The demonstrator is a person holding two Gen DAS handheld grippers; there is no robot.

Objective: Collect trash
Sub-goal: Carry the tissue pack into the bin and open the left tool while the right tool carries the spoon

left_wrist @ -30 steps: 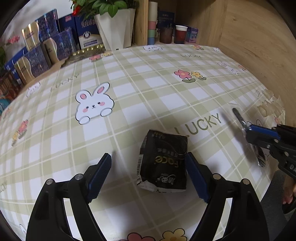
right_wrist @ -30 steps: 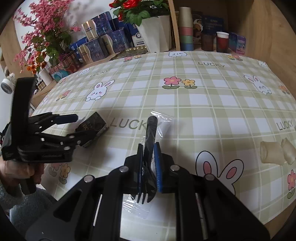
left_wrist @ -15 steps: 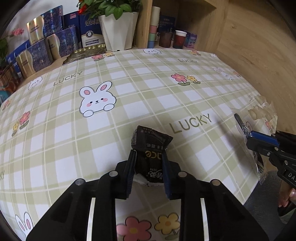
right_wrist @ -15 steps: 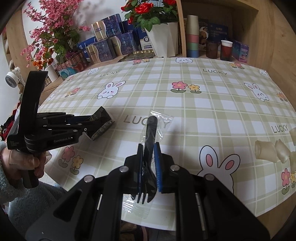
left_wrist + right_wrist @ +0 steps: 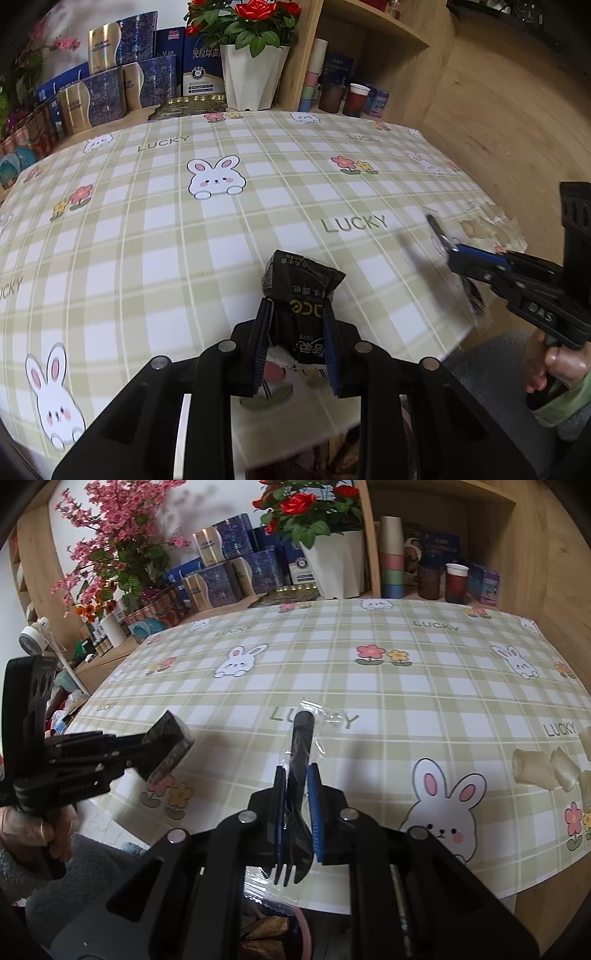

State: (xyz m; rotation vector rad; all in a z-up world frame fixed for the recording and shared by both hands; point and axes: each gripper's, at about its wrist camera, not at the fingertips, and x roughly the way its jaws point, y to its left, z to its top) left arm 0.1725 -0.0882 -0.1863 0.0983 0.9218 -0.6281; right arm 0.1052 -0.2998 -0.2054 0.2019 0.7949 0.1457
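Left gripper (image 5: 297, 343): jaws clamped on the pack (image 5: 301, 291), having just closed in on it.
Pack: black crumpled tissue packet, pale lettering, off the tablecloth (image 5: 221, 236) near its front edge.
Right gripper (image 5: 297, 805): jaws narrow, pinching the cutlery (image 5: 297, 775).
Cutlery: black fork (sealed in clear film), handle pointing toward the tablecloth's "LUCKY" print.
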